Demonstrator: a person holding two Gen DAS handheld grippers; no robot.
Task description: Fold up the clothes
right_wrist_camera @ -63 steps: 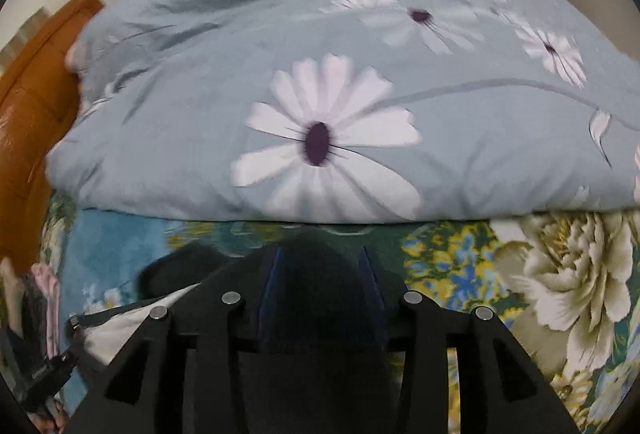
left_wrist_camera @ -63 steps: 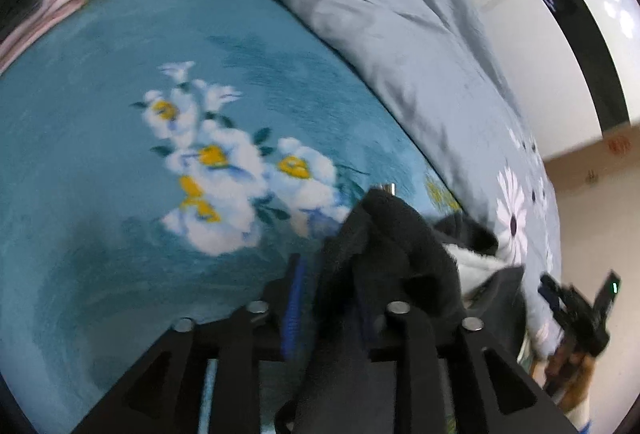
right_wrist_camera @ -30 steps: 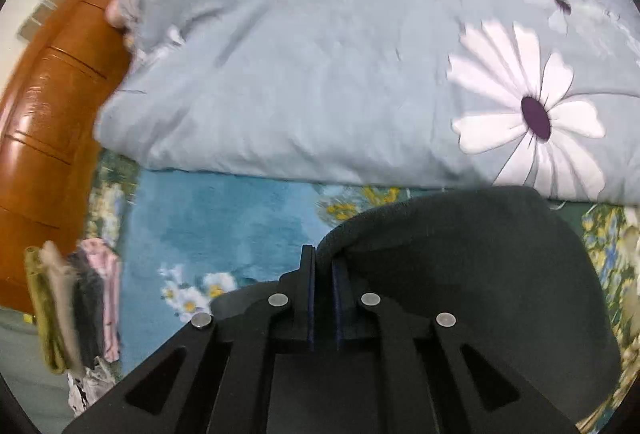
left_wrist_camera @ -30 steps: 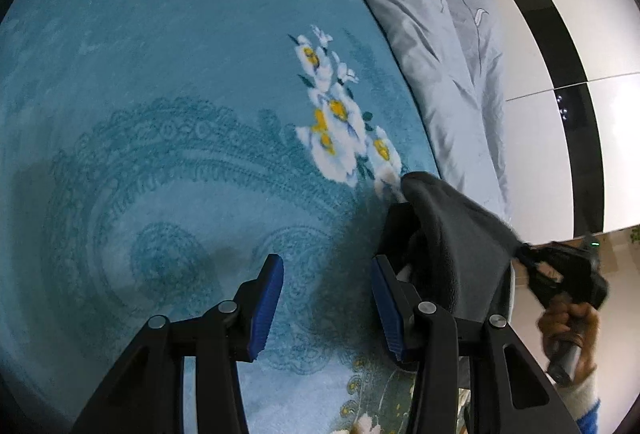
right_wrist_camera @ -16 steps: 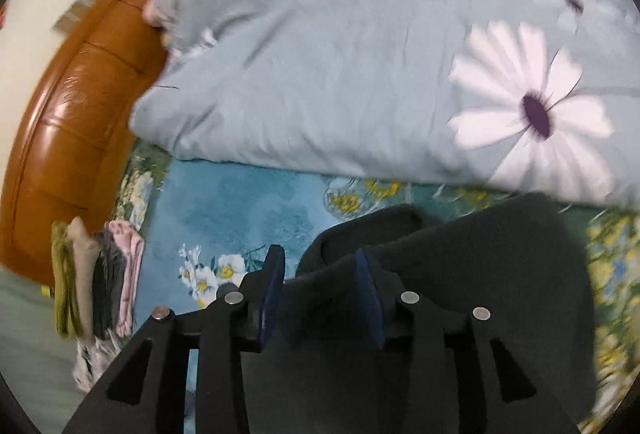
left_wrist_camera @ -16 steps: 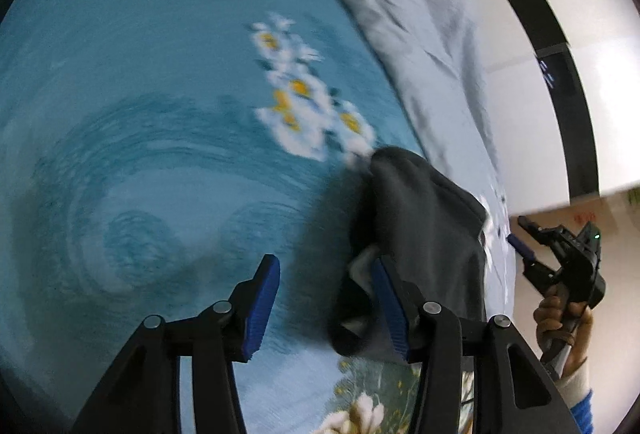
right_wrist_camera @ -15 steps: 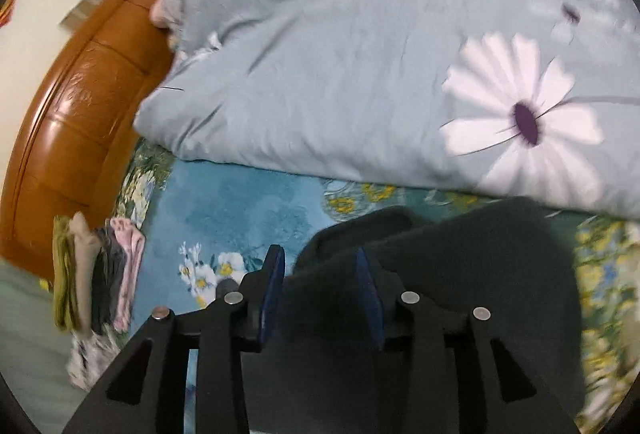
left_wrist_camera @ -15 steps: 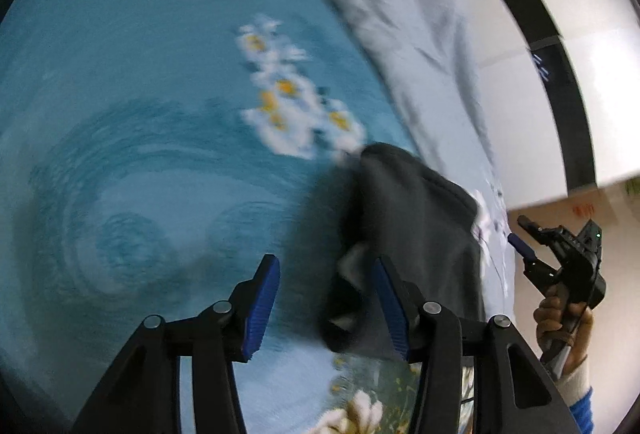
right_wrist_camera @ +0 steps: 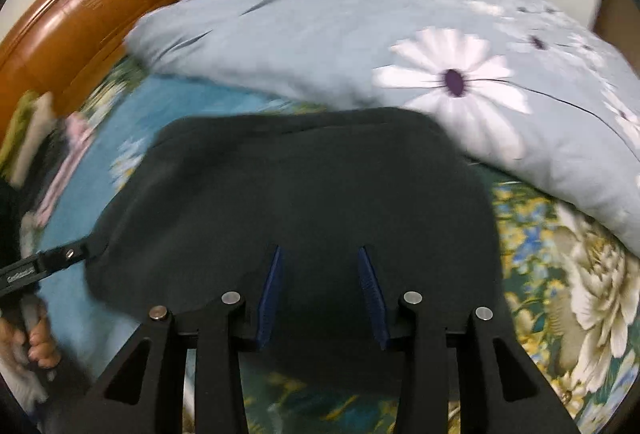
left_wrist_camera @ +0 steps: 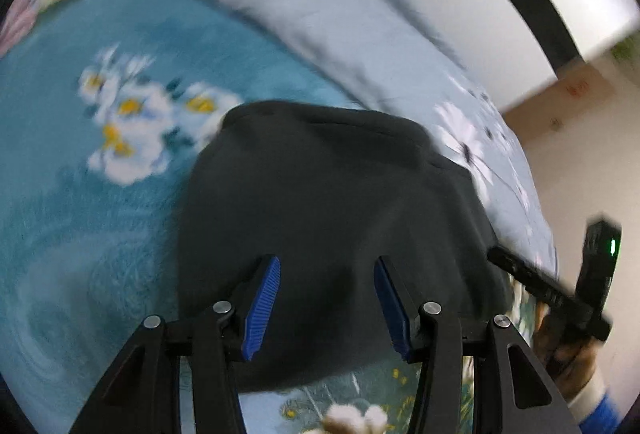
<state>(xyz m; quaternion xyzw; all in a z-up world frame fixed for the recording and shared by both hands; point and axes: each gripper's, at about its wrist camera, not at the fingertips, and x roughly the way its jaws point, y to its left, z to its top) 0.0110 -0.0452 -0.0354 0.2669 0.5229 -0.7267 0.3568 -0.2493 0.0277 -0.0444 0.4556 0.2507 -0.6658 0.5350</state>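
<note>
Left wrist view gave us the dark garment (left_wrist_camera: 332, 209) spread flat across the middle of the frame, lying on the teal floral bedspread (left_wrist_camera: 80, 201). The left gripper (left_wrist_camera: 327, 304) hung over its near edge, blue-padded fingers (left_wrist_camera: 262, 308) set wide with nothing between them but the cloth below; we couldn't tell whether they touched it. At the right edge of the frame we saw the right gripper (left_wrist_camera: 552, 294), held in a hand (left_wrist_camera: 568, 350) with a blue cuff, its tip at the garment's right side. A pale blue duvet (left_wrist_camera: 360, 21) with daisy prints ran along the upper part of the frame, just beyond the garment.

From the right wrist view, we had the same garment (right_wrist_camera: 320, 201) filling the centre, and the right gripper (right_wrist_camera: 322, 294) above its near edge, fingers (right_wrist_camera: 370, 294) parted wide and empty. The left gripper (right_wrist_camera: 48, 262) showed at the left edge, its tip meeting the garment's corner. A wooden headboard (right_wrist_camera: 80, 17) sat upper left, a blurred stack of clothes (right_wrist_camera: 44, 153) below it.
</note>
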